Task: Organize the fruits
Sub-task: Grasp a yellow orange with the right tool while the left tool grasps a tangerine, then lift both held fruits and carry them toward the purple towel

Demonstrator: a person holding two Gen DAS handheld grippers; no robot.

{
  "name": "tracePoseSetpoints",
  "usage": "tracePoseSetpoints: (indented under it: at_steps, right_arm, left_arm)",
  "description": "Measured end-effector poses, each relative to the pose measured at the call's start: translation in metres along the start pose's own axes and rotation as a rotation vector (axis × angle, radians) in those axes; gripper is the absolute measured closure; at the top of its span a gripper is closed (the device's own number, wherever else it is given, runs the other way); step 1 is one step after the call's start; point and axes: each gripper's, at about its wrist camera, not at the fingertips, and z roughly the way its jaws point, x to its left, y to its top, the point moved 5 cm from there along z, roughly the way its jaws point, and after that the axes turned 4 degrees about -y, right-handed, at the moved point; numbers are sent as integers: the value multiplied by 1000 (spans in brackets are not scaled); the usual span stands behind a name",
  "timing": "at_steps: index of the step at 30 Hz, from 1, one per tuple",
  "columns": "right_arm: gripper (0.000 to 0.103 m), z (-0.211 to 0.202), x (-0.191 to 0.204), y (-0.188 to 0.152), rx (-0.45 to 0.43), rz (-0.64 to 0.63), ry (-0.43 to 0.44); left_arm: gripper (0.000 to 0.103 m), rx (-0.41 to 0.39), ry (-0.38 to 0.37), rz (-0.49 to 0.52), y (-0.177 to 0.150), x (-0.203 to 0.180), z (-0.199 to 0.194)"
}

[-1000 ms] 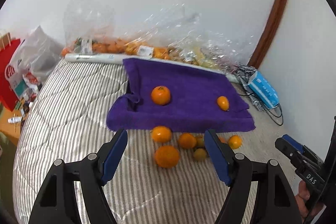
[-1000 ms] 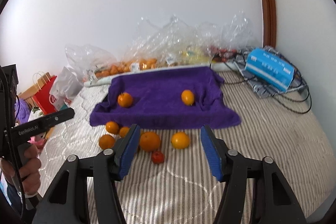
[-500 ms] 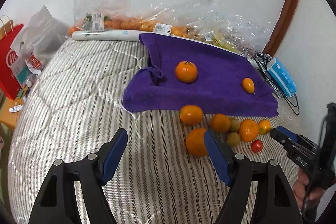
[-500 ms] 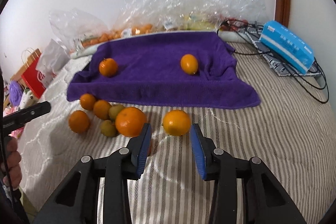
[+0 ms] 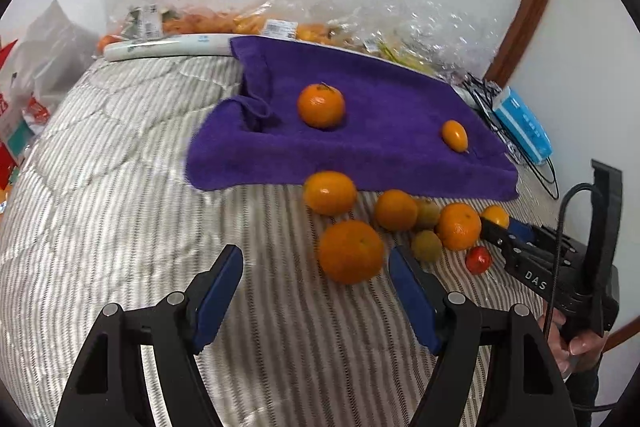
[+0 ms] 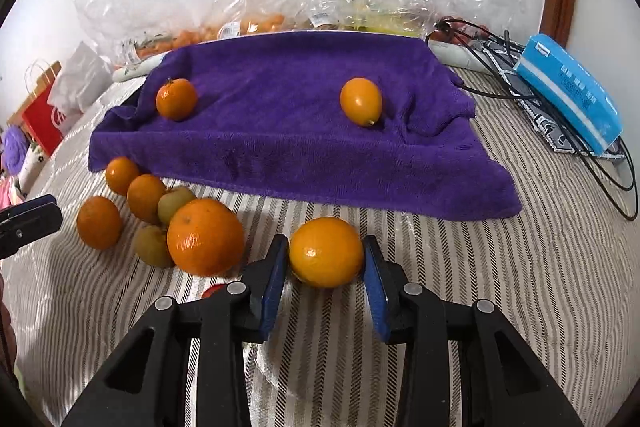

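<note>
The striped quilted bed cover (image 6: 500, 267) is taking up most of the room in both views, running back to a white wall, and a purple towel (image 6: 288, 131) is lying spread across its far half with a tangerine (image 6: 176, 99) sitting on its left part and a small oval citrus (image 6: 361, 101) on its right. Clear plastic bags of fruit (image 6: 256, 23) are bunching along the wall behind the towel. The left gripper (image 5: 316, 263) is hanging wide apart and empty over the cover, its right pad just beside a large orange (image 5: 351, 251) without clamping it. The right gripper (image 6: 325, 259) has just been narrowing, and its two blue pads are sitting against the sides of a yellow-orange fruit (image 6: 326, 251) that is resting on the cover just in front of the towel's edge; I am reading that as a grasp. To its left a loose cluster of oranges and greenish fruits (image 6: 160, 211) is lying on the stripes. Only the right wrist view is showing the blue packet (image 6: 568, 91) in full, lying over black cables. Only the left wrist view is showing the small red fruit (image 5: 478, 260) whole, and a hand (image 5: 576, 343) gripping the other tool's handle.
</note>
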Motion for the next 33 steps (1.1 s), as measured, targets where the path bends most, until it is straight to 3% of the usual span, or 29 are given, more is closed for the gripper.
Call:
tracePoseSetpoints:
  at_steps: [10, 13, 15, 24, 25, 27, 29, 33]
  right_arm:
    - [67, -21, -16, -13, -42, -11, -16]
    - [67, -19, -20, -12, -36, 17, 2]
    - [67, -16, -22, -13, -22, 34, 9]
    - [67, -11, -29, -14, -4, 105, 63]
    - [67, -11, -28, -14, -5, 96, 52]
    - [67, -14, -27, -14, -18, 84, 37]
    - [67, -20, -28, -13, -47, 91, 47]
    - [67, -26, -36, -13, -77, 132, 66]
  left_arm:
    - [30, 6, 92, 57, -5, -18, 36]
    - [44, -9, 127, 92, -6, -23, 37]
    - [49, -8, 120, 104, -6, -25, 37]
    - [49, -2, 126, 119, -7, -27, 39]
    - [49, -3, 124, 118, -7, -28, 39]
    - [63, -14, 81, 104, -6, -27, 37]
    - [63, -29, 13, 65, -6, -23, 34]
    - [63, -79, -16, 43, -6, -23, 25]
